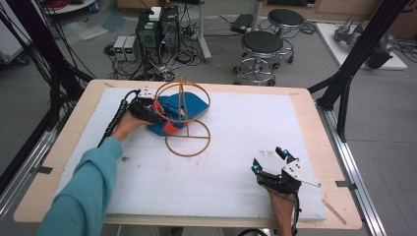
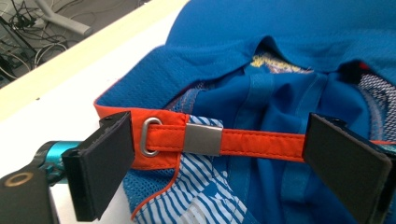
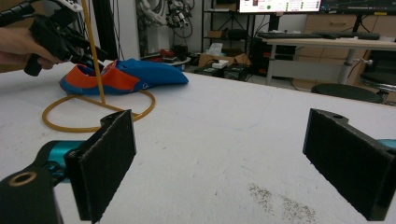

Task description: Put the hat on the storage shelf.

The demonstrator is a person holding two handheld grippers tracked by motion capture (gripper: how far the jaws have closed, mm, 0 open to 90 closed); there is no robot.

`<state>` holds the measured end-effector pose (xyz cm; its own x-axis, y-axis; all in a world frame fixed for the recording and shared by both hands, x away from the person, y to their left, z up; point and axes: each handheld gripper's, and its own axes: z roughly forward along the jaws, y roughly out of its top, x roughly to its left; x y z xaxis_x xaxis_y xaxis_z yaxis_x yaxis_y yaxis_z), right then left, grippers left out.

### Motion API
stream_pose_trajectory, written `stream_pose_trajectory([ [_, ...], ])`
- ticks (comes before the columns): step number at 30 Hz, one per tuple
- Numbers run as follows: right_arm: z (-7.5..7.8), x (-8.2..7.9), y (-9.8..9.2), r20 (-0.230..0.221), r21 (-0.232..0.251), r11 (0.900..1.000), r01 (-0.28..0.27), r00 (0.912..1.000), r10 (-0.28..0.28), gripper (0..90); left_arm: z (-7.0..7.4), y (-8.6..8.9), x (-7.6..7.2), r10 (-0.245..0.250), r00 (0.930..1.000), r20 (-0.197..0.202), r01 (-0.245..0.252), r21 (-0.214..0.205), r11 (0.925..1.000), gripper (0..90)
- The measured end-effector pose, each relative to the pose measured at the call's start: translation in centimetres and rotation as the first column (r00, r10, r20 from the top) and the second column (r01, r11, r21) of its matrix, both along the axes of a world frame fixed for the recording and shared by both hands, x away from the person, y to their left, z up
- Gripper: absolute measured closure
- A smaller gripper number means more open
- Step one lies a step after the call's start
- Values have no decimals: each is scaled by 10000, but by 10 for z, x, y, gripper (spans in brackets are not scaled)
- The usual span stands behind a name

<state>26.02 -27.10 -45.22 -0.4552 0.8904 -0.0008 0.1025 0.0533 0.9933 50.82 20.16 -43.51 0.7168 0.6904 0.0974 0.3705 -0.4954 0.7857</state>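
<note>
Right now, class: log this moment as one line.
left claw: open, straddling cap strap | right claw: open, idle | cap: beside wire stand

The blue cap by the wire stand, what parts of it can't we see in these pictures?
- High view: the left gripper and stand cover part of the cap.
- Left gripper view: the cap's front is cut off by the edges; only its inside and orange strap show.
- Right gripper view: the cap's small logo is too tiny to read.
</note>
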Motion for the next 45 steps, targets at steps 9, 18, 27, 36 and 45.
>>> stream_pose_trajectory([
  [9,0,0,0,-74,-3,10000,5,10000,-5,86,-9,-2,5,30,9999,-114,-28,169,9999,98],
  [18,0,0,1,-76,-13,10000,-2,10000,2,86,-16,-5,12,13,9998,-197,-8,264,9997,93],
  [27,0,1,0,-69,-58,10000,-25,10000,24,85,-14,-1,15,-84,9985,-542,70,-260,9996,330],
  [36,0,0,1,-11,-88,10000,-9,10000,9,85,-8,-1,12,342,9972,-666,-349,-95,9993,634],
  [45,0,-1,1,7,-83,10000,5,10000,-5,85,1,9,6,681,9956,-646,-719,-577,9957,650],
])
